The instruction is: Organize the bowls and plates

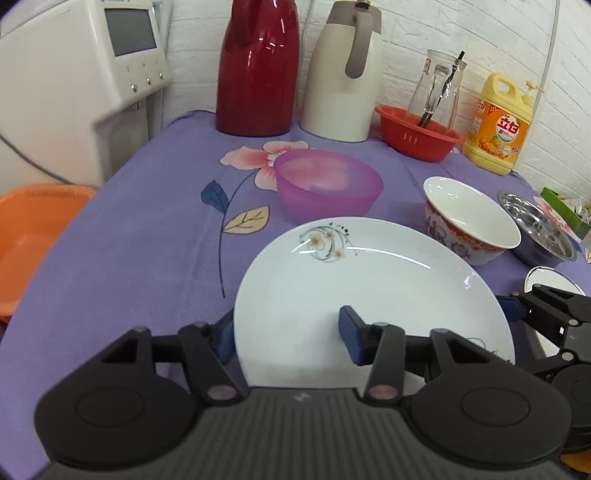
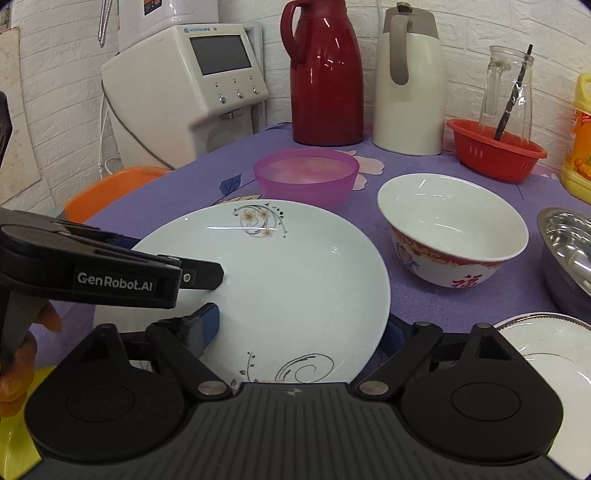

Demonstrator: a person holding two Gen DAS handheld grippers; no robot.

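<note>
Glass carafe (image 1: 437, 92) holding a dark utensil stands in the red plastic basket (image 1: 417, 138). Both tools, left tool (image 1: 288, 334) and right tool (image 2: 301, 330), straddle opposite rims of the glossy white plate (image 2: 295, 280) on the purple-clothed surface (image 1: 147, 221), jaws apart; pink bowl (image 2: 306, 177) sits behind.

home kitchen | red thermos (image 2: 325, 74) + cream thermos (image 2: 408, 85) | dish soap bottle (image 1: 496, 125) | water dispenser (image 2: 192, 85) | floral tablecloth (image 1: 147, 229) | white brick wall (image 1: 424, 33)
</note>
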